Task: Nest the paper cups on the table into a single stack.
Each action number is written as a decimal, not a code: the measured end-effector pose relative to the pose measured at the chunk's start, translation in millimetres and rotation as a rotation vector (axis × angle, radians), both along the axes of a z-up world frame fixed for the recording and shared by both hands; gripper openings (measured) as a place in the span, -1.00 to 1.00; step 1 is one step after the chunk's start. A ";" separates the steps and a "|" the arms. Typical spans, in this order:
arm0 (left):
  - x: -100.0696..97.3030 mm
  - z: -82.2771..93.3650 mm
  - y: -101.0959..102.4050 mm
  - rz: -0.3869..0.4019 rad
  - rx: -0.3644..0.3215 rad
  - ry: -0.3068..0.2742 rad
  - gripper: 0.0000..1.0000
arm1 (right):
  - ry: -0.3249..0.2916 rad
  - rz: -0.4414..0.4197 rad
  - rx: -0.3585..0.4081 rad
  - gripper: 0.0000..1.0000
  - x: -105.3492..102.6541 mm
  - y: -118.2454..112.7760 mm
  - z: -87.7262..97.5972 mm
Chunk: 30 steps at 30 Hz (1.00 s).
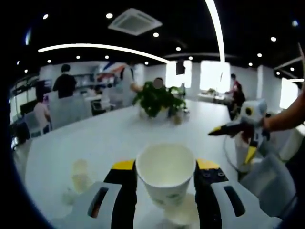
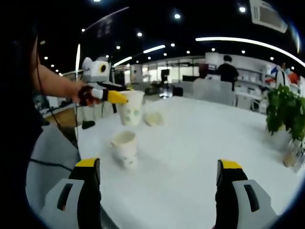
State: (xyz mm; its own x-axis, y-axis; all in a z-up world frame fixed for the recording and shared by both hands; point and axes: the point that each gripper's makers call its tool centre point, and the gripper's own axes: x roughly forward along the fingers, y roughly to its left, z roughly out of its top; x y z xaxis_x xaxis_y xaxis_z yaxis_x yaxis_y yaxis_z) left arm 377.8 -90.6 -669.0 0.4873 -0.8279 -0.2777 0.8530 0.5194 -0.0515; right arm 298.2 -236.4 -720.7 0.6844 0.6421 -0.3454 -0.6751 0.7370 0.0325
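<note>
My left gripper [image 1: 166,165] is shut on a white paper cup [image 1: 166,177], held upright above the white table [image 1: 95,143]. Just below it is the pale rim of another cup [image 1: 185,214]. A third cup [image 1: 81,174] lies on the table to the left. In the right gripper view the left gripper [image 2: 119,99] holds its cup [image 2: 131,109] in the air, a printed cup [image 2: 124,145] stands nearer on the table, and another cup [image 2: 153,118] lies behind. My right gripper [image 2: 158,164] is open with nothing between its jaws. It also shows in the left gripper view [image 1: 233,142], held by a hand.
A potted green plant [image 1: 157,100] [image 2: 286,112] stands at the far part of the table. People and chairs are beyond the table's far side. The table's near edge [image 2: 83,143] runs close to the standing cup.
</note>
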 end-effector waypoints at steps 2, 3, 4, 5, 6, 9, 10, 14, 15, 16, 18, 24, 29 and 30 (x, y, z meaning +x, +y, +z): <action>-2.3 -2.0 -0.4 0.002 0.002 0.000 -0.10 | 0.000 0.000 0.001 1.00 -0.1 0.2 0.1; -2.7 -2.6 -0.3 0.002 0.000 0.000 -0.11 | -0.001 0.001 0.001 1.00 -0.1 0.3 0.2; -3.4 -2.6 -0.7 0.000 -0.003 0.003 -0.11 | -0.001 0.001 0.001 1.00 -0.1 0.2 0.1; -4.0 -2.4 -1.0 0.000 -0.003 0.002 -0.11 | -0.001 0.000 0.002 1.00 -0.1 0.2 0.3; -4.8 -2.2 -1.4 0.000 -0.002 0.001 -0.11 | -0.001 -0.001 0.003 1.00 -0.3 0.3 1.1; -6.5 -1.5 -2.3 -0.004 -0.005 -0.005 -0.11 | 0.000 -0.003 0.005 1.00 -0.5 -0.3 0.5; -7.3 -1.9 -2.6 -0.004 -0.006 -0.006 -0.11 | 0.000 -0.003 0.005 1.00 -0.4 -0.4 0.1; -10.9 -8.8 -2.8 -0.006 0.005 -0.011 -0.12 | 0.003 -0.005 0.010 1.00 -0.8 0.0 -0.9; -12.4 -9.5 -3.3 -0.007 0.001 -0.009 -0.12 | 0.003 -0.005 0.010 1.00 -0.8 0.0 -1.4; -14.1 -10.4 -4.1 -0.009 -0.002 -0.005 -0.12 | 0.005 -0.006 0.010 1.00 -1.0 0.0 -1.9; -18.0 -14.2 -5.7 -0.016 0.012 -0.019 -0.12 | 0.006 -0.009 0.014 1.00 -1.4 -0.1 -2.5; -21.7 -24.6 -7.0 -0.020 0.019 -0.026 -0.13 | 0.009 -0.011 0.014 1.00 -2.8 -0.7 -3.9; -20.1 -29.8 -3.9 0.000 0.006 -0.032 -0.12 | 0.012 -0.011 0.014 1.00 -2.9 -1.2 -4.7; -20.1 -30.1 -3.6 0.002 0.003 -0.029 -0.12 | 0.012 -0.011 0.014 1.00 -3.1 -0.9 -4.8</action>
State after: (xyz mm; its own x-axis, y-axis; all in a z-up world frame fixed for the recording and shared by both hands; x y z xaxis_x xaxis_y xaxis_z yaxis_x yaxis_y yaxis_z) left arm 357.7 -94.3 -699.1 0.4965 -0.8262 -0.2662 0.8533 0.5209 -0.0251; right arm 295.2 -237.2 -725.5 0.6869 0.6395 -0.3453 -0.6667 0.7436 0.0509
